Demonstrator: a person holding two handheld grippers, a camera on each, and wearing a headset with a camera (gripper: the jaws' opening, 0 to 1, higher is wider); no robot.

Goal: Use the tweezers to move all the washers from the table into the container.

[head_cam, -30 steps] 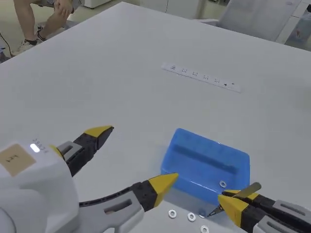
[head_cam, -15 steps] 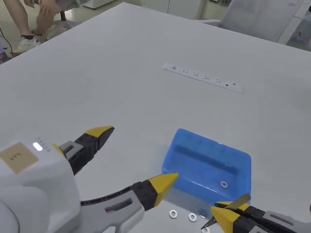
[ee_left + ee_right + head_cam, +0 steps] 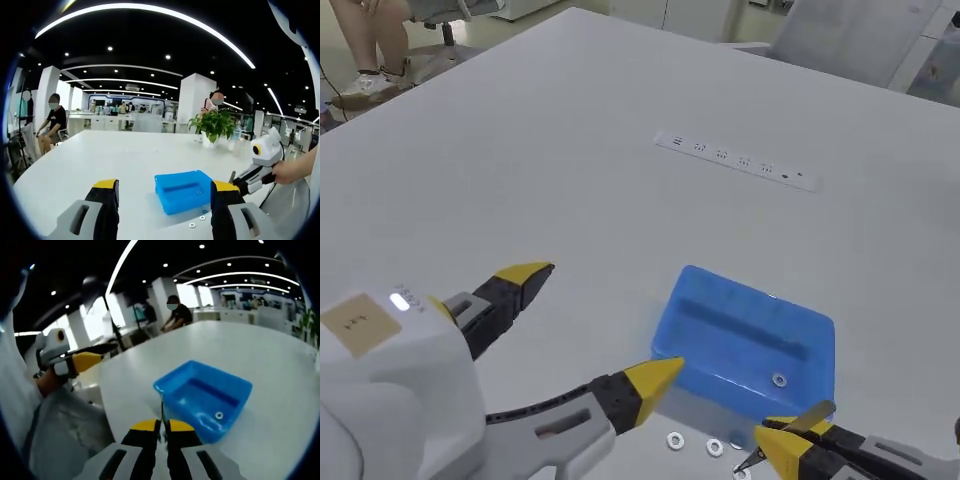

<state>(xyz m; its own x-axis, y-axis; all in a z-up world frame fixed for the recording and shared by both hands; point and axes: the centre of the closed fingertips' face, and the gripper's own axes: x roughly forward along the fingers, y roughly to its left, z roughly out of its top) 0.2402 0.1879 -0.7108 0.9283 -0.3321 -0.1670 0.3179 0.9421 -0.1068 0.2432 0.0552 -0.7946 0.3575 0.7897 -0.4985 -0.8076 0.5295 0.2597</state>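
Note:
A blue container (image 3: 750, 335) sits on the white table (image 3: 570, 150), with one washer (image 3: 778, 380) inside it. Three washers (image 3: 675, 440) lie on the table just in front of the container. My right gripper (image 3: 788, 438) is shut on thin metal tweezers (image 3: 748, 458), whose tip points down among those washers. In the right gripper view the tweezers (image 3: 161, 412) stick out of the shut right gripper (image 3: 161, 425) toward the container (image 3: 202, 397). My left gripper (image 3: 590, 325) stands open left of the container, holding nothing. The left gripper view shows the container (image 3: 182, 190) and washers (image 3: 202, 217).
A white power strip (image 3: 735, 158) lies flat farther back on the table. A person's legs (image 3: 375, 40) and a chair are beyond the table's far left corner. A potted plant (image 3: 212, 125) stands at the table's far end.
My right gripper has drawn back toward the near edge with the tweezers, bringing their tip lower among the washers on the table. The left gripper has stayed put.

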